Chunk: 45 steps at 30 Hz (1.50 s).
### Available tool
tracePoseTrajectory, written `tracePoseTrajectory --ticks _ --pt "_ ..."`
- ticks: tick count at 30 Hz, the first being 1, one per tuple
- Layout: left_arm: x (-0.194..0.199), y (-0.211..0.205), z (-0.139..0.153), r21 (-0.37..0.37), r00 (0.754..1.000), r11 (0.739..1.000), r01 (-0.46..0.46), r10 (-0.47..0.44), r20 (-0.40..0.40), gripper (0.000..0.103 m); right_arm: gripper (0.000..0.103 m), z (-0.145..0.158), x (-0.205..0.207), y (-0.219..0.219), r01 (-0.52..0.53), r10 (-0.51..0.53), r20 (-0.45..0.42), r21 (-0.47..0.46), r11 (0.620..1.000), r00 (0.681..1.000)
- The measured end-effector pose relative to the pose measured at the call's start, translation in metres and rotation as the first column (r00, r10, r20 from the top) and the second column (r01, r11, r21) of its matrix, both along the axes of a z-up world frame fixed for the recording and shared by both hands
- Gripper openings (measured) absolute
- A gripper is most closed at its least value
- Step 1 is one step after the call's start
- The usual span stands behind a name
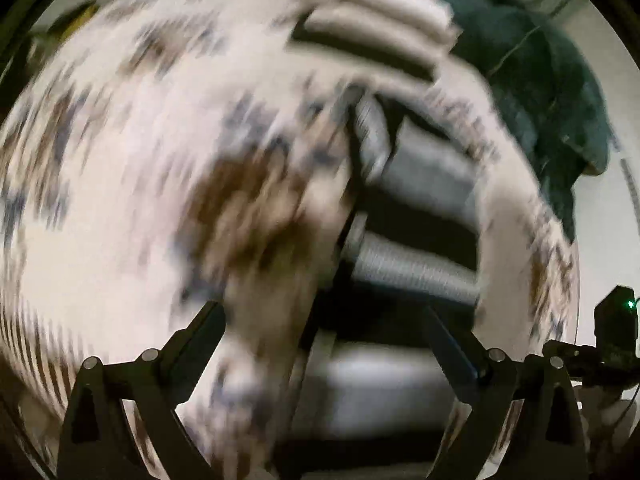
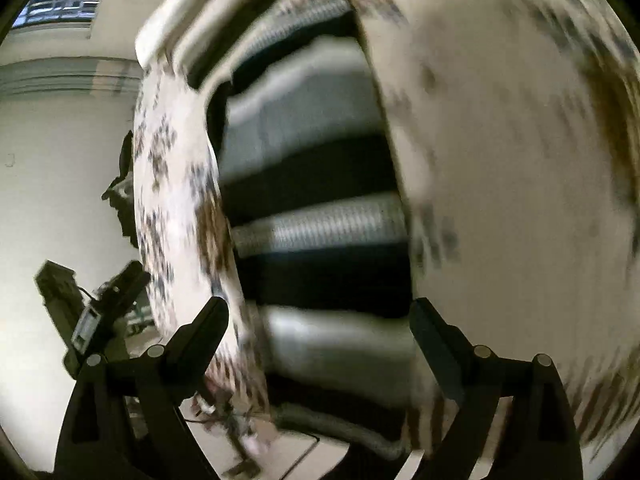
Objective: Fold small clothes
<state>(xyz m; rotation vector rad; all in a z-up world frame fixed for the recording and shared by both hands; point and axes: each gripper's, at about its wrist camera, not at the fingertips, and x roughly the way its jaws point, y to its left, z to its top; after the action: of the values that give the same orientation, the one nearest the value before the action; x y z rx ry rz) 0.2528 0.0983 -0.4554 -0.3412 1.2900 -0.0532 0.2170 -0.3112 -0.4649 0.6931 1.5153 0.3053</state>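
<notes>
both views are smeared with motion blur, so only the broad shapes can be trusted. the left gripper has its jaws spread wide with nothing pinched between them, and the right gripper stands just as wide, also empty. under and ahead of both lies a striped garment, with bands of black, grey and white, spread on a patterned cloth, pale with brown and dark blotches, that seems to cover the work surface. in the right wrist view the same stripes run crosswise between the fingers, with the patterned cloth on either side. a dark green garment sits at the far edge, well apart from the striped one. beyond the cloth is a pale wall.

my read is that a fold on the striped piece has just been let go, or a fresh grasp is being set up; the blur won't let me say which. the next move calls for each gripper to settle over an edge or corner of the striped piece and close on a single layer, not the cloth below.
</notes>
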Motion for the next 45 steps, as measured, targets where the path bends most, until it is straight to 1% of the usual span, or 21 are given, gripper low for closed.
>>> tracePoseTrajectory --ticks 4,8,11,15,16,17,18,19,20,21,23,25,28,30,33,34,36,37,40,42,45 --pt "-0.077 0.003 -0.059 -0.038 0.985 0.999 -0.03 0.023 -0.174 0.1 0.093 -0.045 -0.084 -0.004 0.016 -0.018 -0.119 -0.012 1.0 0.993" --pt "-0.114 -0.008 -0.117 -0.067 0.955 0.998 -0.001 -0.019 -0.296 0.1 0.093 -0.1 -0.147 -0.002 0.015 -0.015 -0.236 -0.003 1.0 0.972" --pt "-0.127 -0.015 -0.144 -0.081 0.946 0.997 0.004 -0.03 -0.324 0.1 0.093 -0.133 -0.175 0.008 0.009 0.005 -0.279 0.049 0.999 0.96" --pt "-0.131 -0.023 -0.146 -0.116 0.959 0.993 0.018 -0.05 -0.279 0.099 0.093 -0.16 -0.192 0.023 0.003 0.025 -0.289 0.097 0.995 0.957" --pt "-0.133 -0.026 -0.144 -0.127 0.963 0.992 0.029 -0.062 -0.262 0.094 0.093 -0.164 -0.194 0.025 0.015 0.017 -0.294 0.104 0.994 0.956" --pt "-0.134 -0.03 -0.141 -0.131 0.966 0.99 0.048 -0.079 -0.245 0.07 0.093 -0.168 -0.197 0.028 0.028 0.009 -0.298 0.119 0.993 0.955" --pt "-0.135 -0.034 -0.14 -0.13 0.965 0.989 0.07 -0.1 -0.241 0.054 0.093 -0.17 -0.2 0.031 0.037 0.005 -0.301 0.134 0.99 0.954" --pt "-0.136 -0.039 -0.138 -0.136 0.964 0.987 0.089 -0.12 -0.238 0.022 0.092 -0.171 -0.2 0.034 0.041 0.005 -0.298 0.147 0.988 0.954" --pt "-0.136 -0.042 -0.134 -0.152 0.966 0.983 0.099 -0.132 -0.222 0.01 0.08 -0.171 -0.2 0.041 0.034 0.014 -0.293 0.159 0.987 0.956" --pt "-0.137 -0.044 -0.13 -0.154 0.969 0.983 0.104 -0.135 -0.206 0.01 0.053 -0.172 -0.201 0.046 0.021 0.027 -0.294 0.156 0.987 0.956" --pt "-0.137 -0.044 -0.121 -0.173 0.973 0.981 0.091 -0.125 -0.194 0.009 0.022 -0.173 -0.207 0.053 0.012 0.037 -0.304 0.158 0.987 0.952" --pt "-0.139 -0.036 -0.111 -0.217 0.979 0.975 0.046 -0.088 -0.186 0.009 0.015 -0.167 -0.209 0.054 0.037 0.013 -0.293 0.166 0.985 0.956" --pt "-0.136 -0.026 -0.088 -0.307 0.986 0.951 -0.023 -0.03 -0.166 0.009 0.013 -0.143 -0.208 0.051 0.056 -0.001 -0.256 0.205 0.977 0.967" --pt "-0.13 -0.023 -0.069 -0.358 0.99 0.933 -0.046 -0.005 -0.14 0.009 0.012 -0.119 -0.205 0.047 0.06 -0.008 -0.215 0.236 0.97 0.977" --pt "-0.108 -0.029 -0.032 -0.417 0.998 0.908 -0.044 0.019 -0.064 0.009 0.012 -0.073 -0.188 0.036 0.064 -0.027 -0.133 0.278 0.958 0.991" --pt "-0.09 -0.032 -0.017 -0.438 0.999 0.898 -0.042 0.031 -0.032 0.009 0.012 -0.062 -0.181 0.03 0.064 -0.033 -0.11 0.285 0.956 0.993" --pt "-0.065 -0.04 0.001 -0.451 0.999 0.892 -0.027 0.041 0.022 0.009 0.012 -0.035 -0.158 0.024 0.063 -0.05 -0.049 0.296 0.953 0.998" --pt "-0.041 -0.043 0.014 -0.461 0.997 0.887 -0.007 0.041 0.065 0.009 0.012 -0.022 -0.145 0.023 0.062 -0.059 -0.02 0.294 0.954 0.998" --pt "0.019 -0.039 0.034 -0.463 0.989 0.885 0.038 0.035 0.146 0.009 0.012 0.009 -0.093 0.019 0.059 -0.083 0.071 0.287 0.956 0.994" --pt "0.064 -0.04 0.037 -0.467 0.983 0.883 0.046 0.043 0.178 0.009 0.012 0.022 -0.048 0.013 0.068 -0.105 0.128 0.266 0.962 0.986" --pt "0.154 -0.045 0.028 -0.466 0.977 0.883 0.052 0.052 0.208 0.009 0.012 0.03 0.036 0.0 0.101 -0.147 0.195 0.231 0.968 0.97"
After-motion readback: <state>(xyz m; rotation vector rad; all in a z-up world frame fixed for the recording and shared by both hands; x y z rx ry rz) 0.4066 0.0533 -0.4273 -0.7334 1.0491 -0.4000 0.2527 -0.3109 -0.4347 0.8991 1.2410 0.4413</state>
